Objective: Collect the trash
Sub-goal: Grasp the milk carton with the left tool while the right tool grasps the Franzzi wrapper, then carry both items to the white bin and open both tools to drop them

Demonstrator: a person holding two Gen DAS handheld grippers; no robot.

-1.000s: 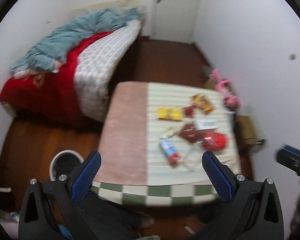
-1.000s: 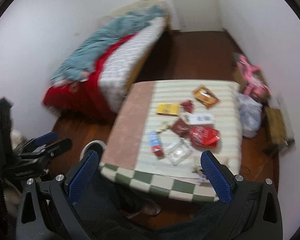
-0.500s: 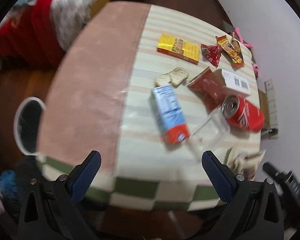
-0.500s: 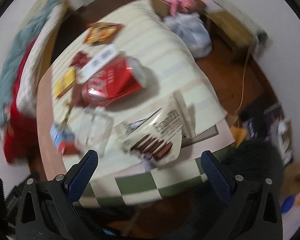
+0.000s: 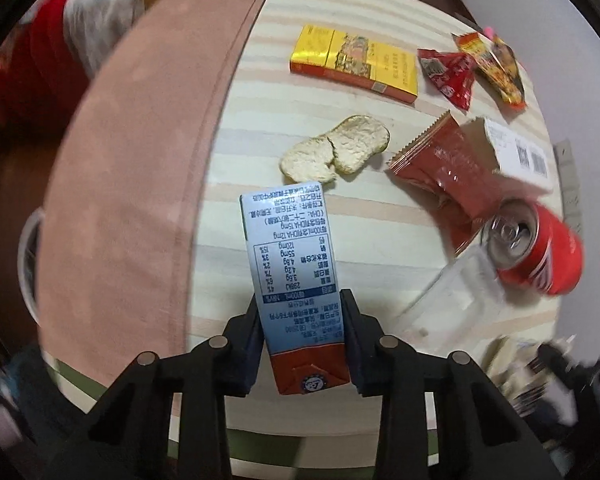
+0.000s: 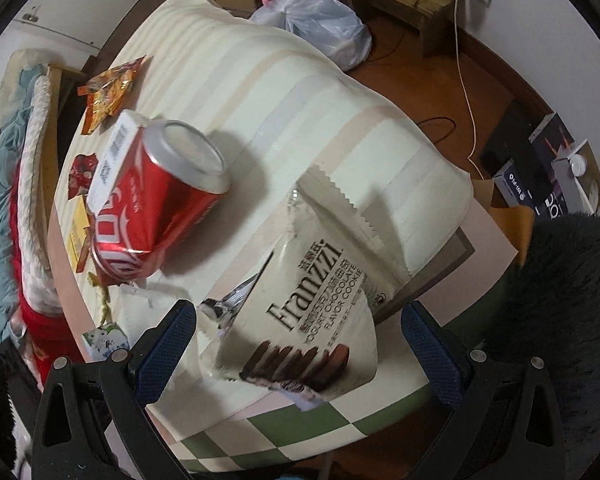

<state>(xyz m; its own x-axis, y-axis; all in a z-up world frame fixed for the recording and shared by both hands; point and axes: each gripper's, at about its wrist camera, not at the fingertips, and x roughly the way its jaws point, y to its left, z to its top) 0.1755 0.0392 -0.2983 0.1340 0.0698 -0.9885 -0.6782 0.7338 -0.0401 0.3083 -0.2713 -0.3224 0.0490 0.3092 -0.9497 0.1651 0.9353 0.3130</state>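
**Between the left claw's pads: a milk carton; the right claw spread over a cookie bag**

Between its two fingers, the left gripper [image 5: 302, 316] is closed on a blue-and-white milk carton [image 5: 290, 256], whose red end points back toward the claw. Just beyond the carton's far end lie two rice crackers [image 5: 336, 149]; farther ahead, a yellow box [image 5: 354, 63]. Right of the claw lie a red wrapper [image 5: 444, 164] and a tipped red soda can [image 5: 540, 250].

The right gripper [image 6: 300, 340] stands wide open, its pads either side of a Franzzi cookie bag [image 6: 312, 316] without touching it. Ahead and left lies the soda can [image 6: 156, 196], all on the striped tablecloth [image 6: 300, 92].
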